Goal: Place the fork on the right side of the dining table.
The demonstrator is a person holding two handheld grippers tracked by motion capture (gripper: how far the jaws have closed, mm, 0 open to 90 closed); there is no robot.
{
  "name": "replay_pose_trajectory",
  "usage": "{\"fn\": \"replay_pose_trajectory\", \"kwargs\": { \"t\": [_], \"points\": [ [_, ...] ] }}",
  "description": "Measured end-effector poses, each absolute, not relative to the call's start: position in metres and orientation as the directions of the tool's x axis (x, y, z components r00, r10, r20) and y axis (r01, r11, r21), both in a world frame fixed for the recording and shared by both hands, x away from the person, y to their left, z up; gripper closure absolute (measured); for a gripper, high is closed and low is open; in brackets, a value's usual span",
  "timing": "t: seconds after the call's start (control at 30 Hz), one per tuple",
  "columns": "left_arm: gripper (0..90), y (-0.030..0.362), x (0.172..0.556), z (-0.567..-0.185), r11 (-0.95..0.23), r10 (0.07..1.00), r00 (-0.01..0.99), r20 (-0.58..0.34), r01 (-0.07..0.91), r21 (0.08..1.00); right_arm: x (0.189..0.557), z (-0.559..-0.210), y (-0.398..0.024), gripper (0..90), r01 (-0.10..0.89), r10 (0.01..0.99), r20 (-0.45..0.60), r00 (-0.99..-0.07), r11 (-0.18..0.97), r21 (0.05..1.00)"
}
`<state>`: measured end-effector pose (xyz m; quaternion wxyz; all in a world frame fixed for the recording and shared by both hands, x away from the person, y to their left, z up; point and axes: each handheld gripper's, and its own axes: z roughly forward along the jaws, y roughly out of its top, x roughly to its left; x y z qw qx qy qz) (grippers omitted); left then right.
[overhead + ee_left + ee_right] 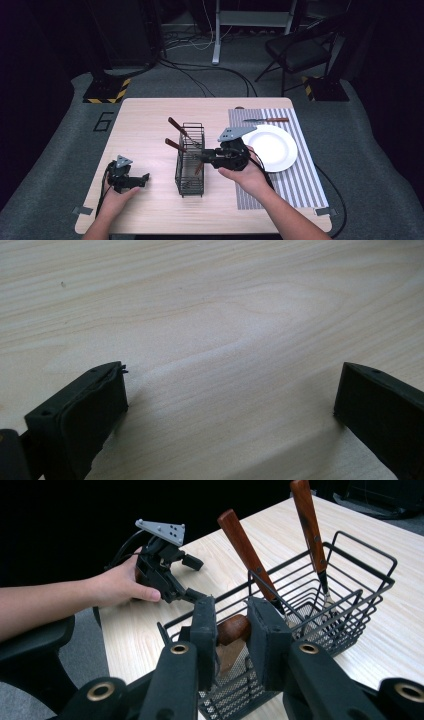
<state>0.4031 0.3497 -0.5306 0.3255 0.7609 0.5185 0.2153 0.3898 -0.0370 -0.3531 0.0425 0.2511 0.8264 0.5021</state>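
Note:
A black wire basket [190, 161] stands mid-table with two wooden-handled utensils [176, 126] leaning out of its far end. My right gripper [201, 157] reaches into the basket's right side and is shut on a third wooden handle [235, 629], held above the basket's mesh floor [235, 685]. In the right gripper view the other two handles [244, 547] rise behind the jaws, one with a fork end down in the basket. My left gripper [144, 178] rests on the table left of the basket, its jaws wide open over bare wood [234, 371].
A white plate [274, 147] lies on a striped placemat [295, 185] at the right, with a wooden-handled knife [267, 120] beyond it. The person's left hand [120, 585] grips the left gripper. A folding chair [300, 50] stands behind the table.

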Motion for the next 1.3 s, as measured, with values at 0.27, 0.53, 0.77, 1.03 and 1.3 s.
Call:
{"fn": "replay_pose_trajectory", "kwargs": {
  "t": [0.27,0.53,0.77,1.03,1.3],
  "points": [
    [0.4,0.350,0.403,-0.531,-0.250,0.929,0.370,-0.010,0.649,0.719,0.389,-0.343,-0.035,74.3,0.354,0.455,0.167,-0.875,0.365,0.861],
    [0.4,0.350,0.403,-0.531,-0.250,0.929,0.370,-0.010,0.649,0.719,0.388,-0.328,-0.036,74.3,0.332,0.458,0.149,-0.876,0.351,0.876],
    [0.3,0.350,0.403,-0.531,-0.251,0.929,0.370,-0.009,0.648,0.719,0.388,-0.312,-0.036,74.3,0.311,0.457,0.130,-0.880,0.348,0.884],
    [0.3,0.350,0.403,-0.531,-0.251,0.929,0.370,-0.009,0.648,0.719,0.386,-0.296,-0.037,74.3,0.293,0.454,0.117,-0.883,0.339,0.894],
    [0.3,0.350,0.403,-0.531,-0.251,0.929,0.370,-0.010,0.649,0.718,0.383,-0.276,-0.041,74.3,0.274,0.458,0.100,-0.884,0.333,0.902]
  ]
}}
